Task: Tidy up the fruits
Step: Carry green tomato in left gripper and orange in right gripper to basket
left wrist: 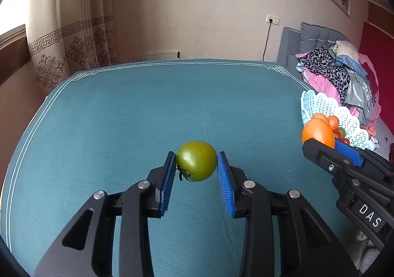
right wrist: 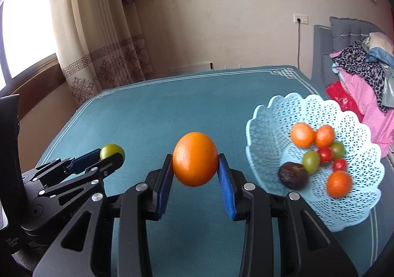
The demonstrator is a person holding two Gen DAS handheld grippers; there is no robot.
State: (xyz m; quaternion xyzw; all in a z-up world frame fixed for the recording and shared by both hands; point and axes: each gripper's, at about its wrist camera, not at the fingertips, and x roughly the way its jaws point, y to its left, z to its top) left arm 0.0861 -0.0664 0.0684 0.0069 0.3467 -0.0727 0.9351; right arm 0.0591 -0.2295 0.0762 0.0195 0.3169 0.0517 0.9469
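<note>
My left gripper [left wrist: 196, 161] is shut on a green tomato [left wrist: 196, 160] and holds it over the teal tablecloth [left wrist: 147, 117]. My right gripper [right wrist: 194, 161] is shut on an orange [right wrist: 195, 159] and holds it above the cloth, left of the pale blue lattice basket [right wrist: 270, 114]. The basket holds several fruits: small oranges [right wrist: 302, 134], red tomatoes [right wrist: 325, 154], green fruits [right wrist: 310, 160] and a dark brown fruit [right wrist: 293, 175]. In the right wrist view the left gripper [right wrist: 110, 156] with the green tomato [right wrist: 109, 150] is at the left. In the left wrist view the right gripper [left wrist: 327, 144] with the orange [left wrist: 317, 133] is at the right, in front of the basket [left wrist: 320, 102].
The table stands against a beige wall with a curtain [left wrist: 73, 50] and window at the left. A grey headboard and a pile of clothes [right wrist: 364, 75] lie beyond the table's right edge. A socket with a cable [left wrist: 267, 38] is on the wall.
</note>
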